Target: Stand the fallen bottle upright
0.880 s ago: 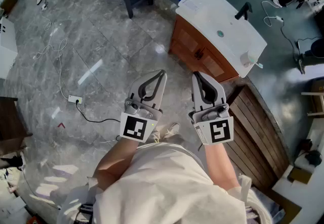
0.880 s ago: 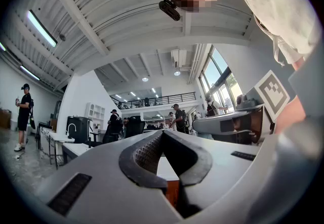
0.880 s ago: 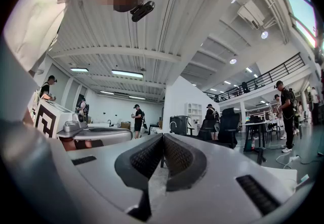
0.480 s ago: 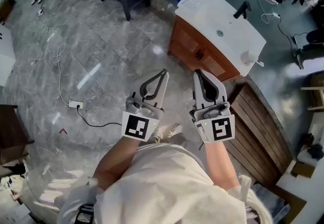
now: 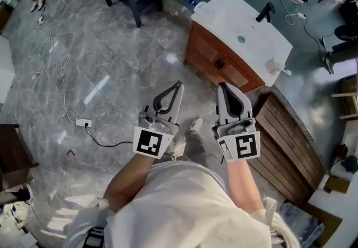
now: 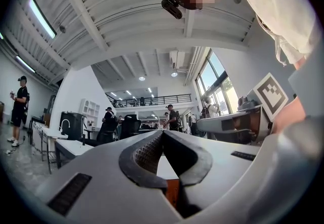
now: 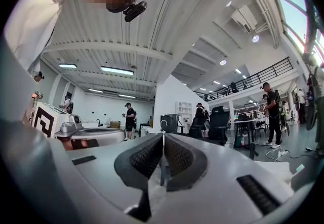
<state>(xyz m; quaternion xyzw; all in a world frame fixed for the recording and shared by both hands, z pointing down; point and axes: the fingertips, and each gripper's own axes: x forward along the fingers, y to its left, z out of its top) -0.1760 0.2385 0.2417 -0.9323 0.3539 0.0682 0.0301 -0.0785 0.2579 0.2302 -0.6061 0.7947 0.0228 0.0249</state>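
brown cabinet with white top, grey marbled floor.

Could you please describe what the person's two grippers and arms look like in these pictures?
Both the left gripper and the right gripper have light grey bodies with tapering jaws lined by black, finely ribbed pads. Each carries a white cube printed with black square markers. The person wears a loose cream short-sleeved shirt.

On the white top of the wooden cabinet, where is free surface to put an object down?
The white countertop is bare between its left edge and the round drain. The right end is crowded: a black faucet and a small white object.
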